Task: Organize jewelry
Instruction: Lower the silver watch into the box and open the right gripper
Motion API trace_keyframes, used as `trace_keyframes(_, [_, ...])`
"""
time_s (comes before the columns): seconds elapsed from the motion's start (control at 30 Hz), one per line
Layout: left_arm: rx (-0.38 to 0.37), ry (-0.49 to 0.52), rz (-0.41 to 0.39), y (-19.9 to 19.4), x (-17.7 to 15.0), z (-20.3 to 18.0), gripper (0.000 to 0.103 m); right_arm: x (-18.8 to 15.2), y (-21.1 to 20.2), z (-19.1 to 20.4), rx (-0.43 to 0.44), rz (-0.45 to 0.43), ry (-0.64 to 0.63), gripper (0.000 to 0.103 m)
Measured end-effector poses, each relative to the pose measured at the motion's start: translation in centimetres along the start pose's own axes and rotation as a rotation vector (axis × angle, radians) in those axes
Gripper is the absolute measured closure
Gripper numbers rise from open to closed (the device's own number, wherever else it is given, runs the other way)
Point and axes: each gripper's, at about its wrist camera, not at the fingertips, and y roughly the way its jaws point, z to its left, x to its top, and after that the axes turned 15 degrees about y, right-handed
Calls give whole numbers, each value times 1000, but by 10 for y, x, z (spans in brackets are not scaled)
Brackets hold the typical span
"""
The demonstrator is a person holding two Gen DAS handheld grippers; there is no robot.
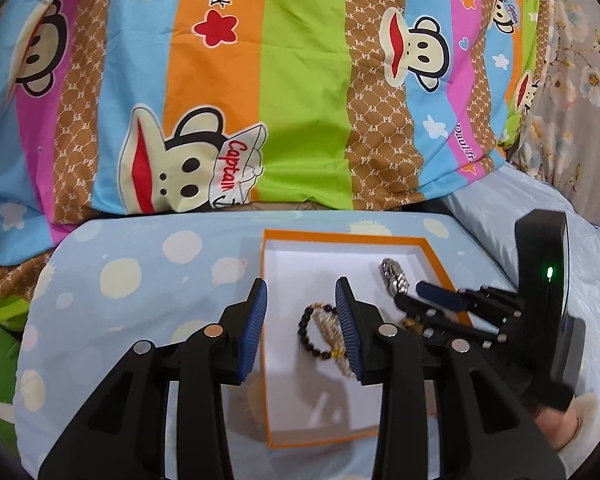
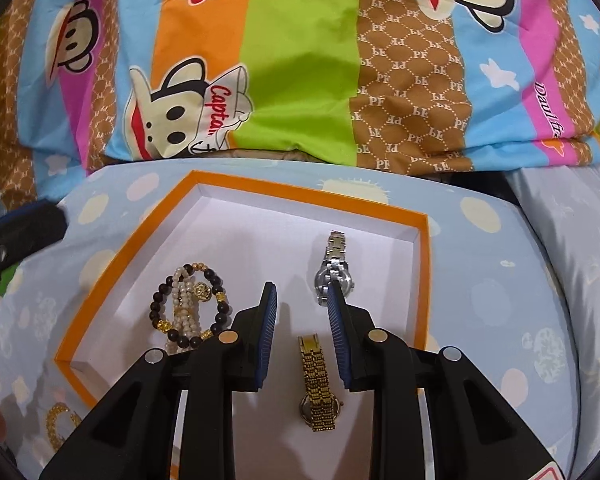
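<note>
An orange-rimmed white box (image 2: pixel 420 264) lies on a blue spotted cushion; it also shows in the left wrist view (image 1: pixel 440 264). Inside are a dark bead bracelet (image 2: pixel 158 300) with a pearl strand (image 2: pixel 186 300), a silver watch (image 2: pixel 334 264) and a gold watch (image 2: pixel 318 384). My right gripper (image 2: pixel 302 292) is open and empty above the gold watch, its right finger over the silver watch. My left gripper (image 1: pixel 302 292) is open and empty over the box's left side, with the bead bracelet (image 1: pixel 312 328) between its fingers. The silver watch (image 1: pixel 394 276) and the right gripper (image 1: pixel 440 300) show at right.
A gold bangle (image 2: pixel 60 420) lies on the cushion (image 2: pixel 500 280) outside the box's left edge. A bright cartoon monkey quilt (image 1: pixel 300 80) rises just behind the cushion. A floral fabric (image 1: pixel 572 80) is at the far right.
</note>
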Motion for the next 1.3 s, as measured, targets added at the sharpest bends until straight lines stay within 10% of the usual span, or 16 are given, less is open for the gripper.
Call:
trace_keyframes(0.37, [-29, -90, 52, -9, -43, 11, 69, 9, 29, 4, -66, 80, -17, 78])
trace_keyframes(0.5, [-39, -108, 60, -10, -48, 14, 69, 12, 33, -2, -76, 94, 16, 95])
trace_keyframes(0.77, [-61, -107, 62, -13, -52, 8, 69, 21, 21, -51, 112, 101, 311, 103])
trace_keyframes(1.1, [-82, -93, 66, -16, -56, -1, 69, 41, 27, -25, 38, 109, 156, 72])
trace_keyframes(1.3, [-76, -116, 63, -21, -60, 8, 69, 54, 48, -31, 72, 190, 171, 75])
